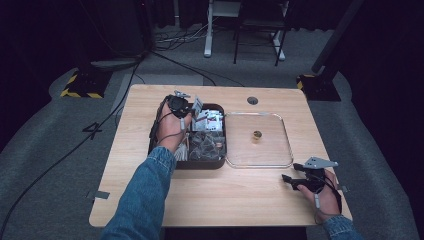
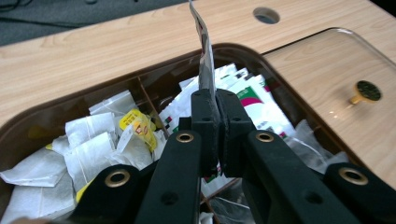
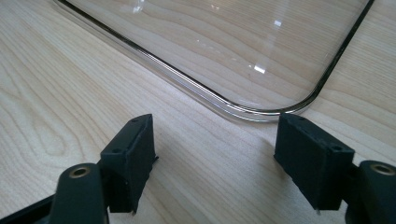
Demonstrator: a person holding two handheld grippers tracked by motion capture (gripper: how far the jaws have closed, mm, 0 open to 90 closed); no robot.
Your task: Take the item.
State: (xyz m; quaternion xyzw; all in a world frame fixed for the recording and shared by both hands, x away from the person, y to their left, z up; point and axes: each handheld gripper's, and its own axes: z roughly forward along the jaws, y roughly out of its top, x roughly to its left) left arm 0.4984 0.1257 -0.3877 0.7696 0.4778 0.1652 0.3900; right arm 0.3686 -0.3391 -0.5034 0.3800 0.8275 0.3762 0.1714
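Left gripper view: left gripper (image 2: 218, 116) clenched on a sachet (image 2: 204, 60), edge-on above the brown compartment box (image 2: 42, 123), its print illegible. High view: right gripper (image 1: 295, 172) rests released on the table (image 1: 210, 195) beside the clear lid (image 1: 280, 145).

Your left gripper's (image 2: 218, 140) closed jaws hide the lower end of the thin printed sachet (image 2: 204, 56) they pinch, and its print is too blurred to read. The clear plastic lid (image 3: 224, 56) runs off the right gripper view's top edge.
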